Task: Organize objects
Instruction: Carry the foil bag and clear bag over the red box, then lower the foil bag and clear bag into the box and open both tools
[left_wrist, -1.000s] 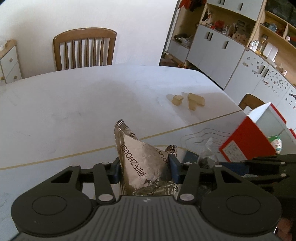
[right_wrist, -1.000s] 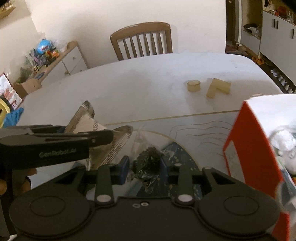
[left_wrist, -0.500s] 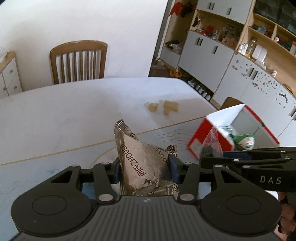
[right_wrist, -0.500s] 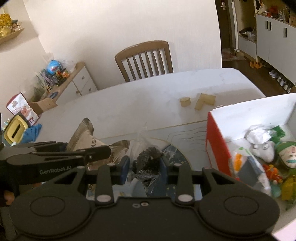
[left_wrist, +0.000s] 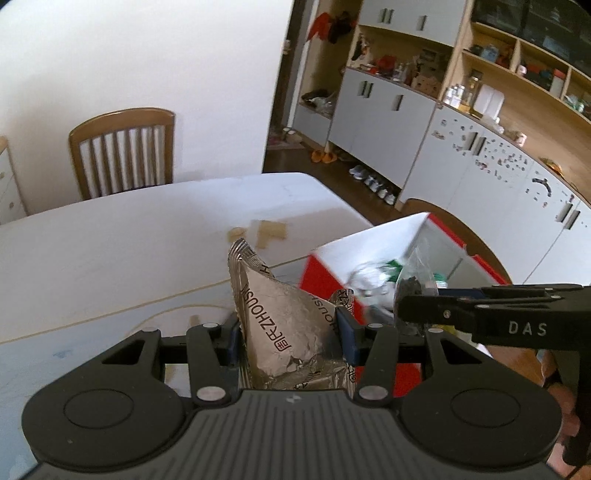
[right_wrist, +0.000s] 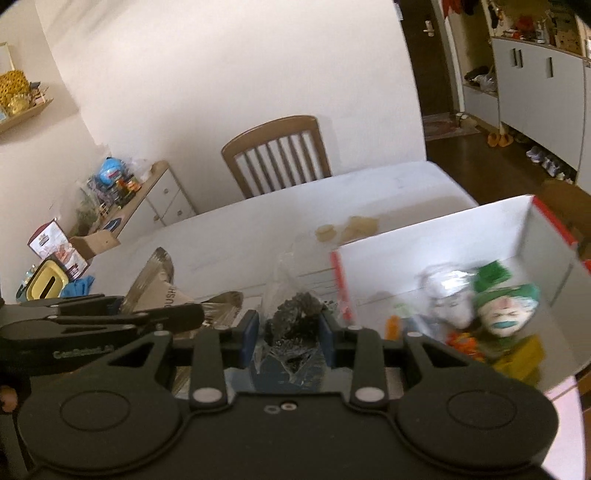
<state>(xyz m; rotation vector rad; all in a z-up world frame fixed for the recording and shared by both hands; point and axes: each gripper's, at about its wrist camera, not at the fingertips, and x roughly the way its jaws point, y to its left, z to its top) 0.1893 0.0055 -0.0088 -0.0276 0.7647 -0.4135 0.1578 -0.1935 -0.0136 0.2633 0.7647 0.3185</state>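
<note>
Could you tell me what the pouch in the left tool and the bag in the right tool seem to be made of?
The pouch looks like metallised foil film: silvery, shiny, sharply creased, with a crimped top edge and printed lettering. The bag looks like thin clear plastic: you can see dark, clumpy contents through it, and it wrinkles and glints. What the contents are is unclear.

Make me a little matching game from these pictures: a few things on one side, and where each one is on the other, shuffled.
Things:
1. silver foil packet
2. clear bag of dark bits
3. green-hatted doll
4. wooden blocks

Places:
A. inside the red and white box
B. on the white table
C. in the left tongs
D. in the right tongs

Pairs: 1-C, 2-D, 3-A, 4-B
</note>
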